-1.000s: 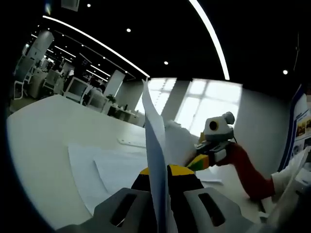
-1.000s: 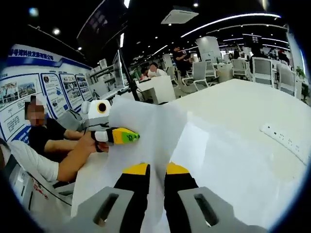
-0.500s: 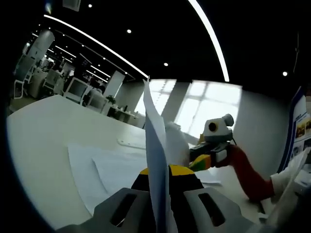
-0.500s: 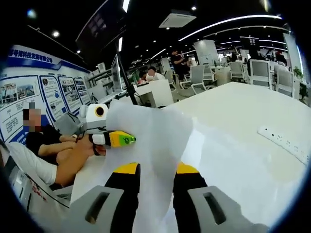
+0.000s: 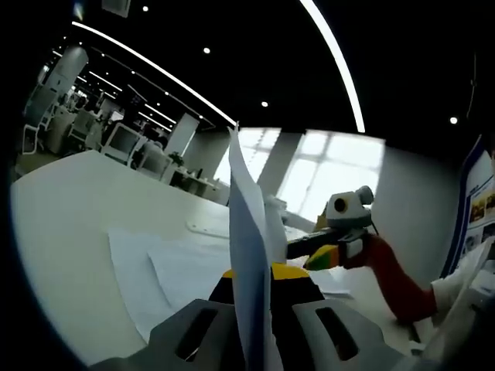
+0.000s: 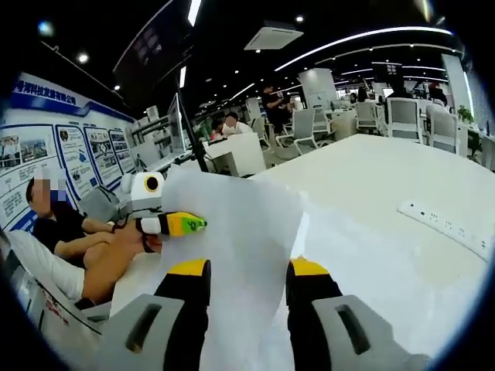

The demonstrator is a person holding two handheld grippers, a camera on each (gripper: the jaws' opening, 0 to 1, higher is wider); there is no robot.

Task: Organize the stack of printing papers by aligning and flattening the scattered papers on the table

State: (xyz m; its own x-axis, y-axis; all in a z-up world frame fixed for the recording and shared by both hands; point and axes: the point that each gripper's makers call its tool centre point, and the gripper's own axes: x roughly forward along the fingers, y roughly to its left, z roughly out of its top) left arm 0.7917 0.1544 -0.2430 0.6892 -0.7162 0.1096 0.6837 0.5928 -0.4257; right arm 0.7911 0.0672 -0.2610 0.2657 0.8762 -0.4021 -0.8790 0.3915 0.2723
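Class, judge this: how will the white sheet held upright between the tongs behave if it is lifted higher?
The sheet looks thin and light, standing edge-on in the left tongs. Its free top would probably flop or bow. Loosely held in the right tongs, it may slip.

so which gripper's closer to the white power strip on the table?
Right, as far as the frames show. In the right gripper view the power strip lies just beyond and to the side of the right gripper; in the left gripper view it sits far across the table from the left gripper.
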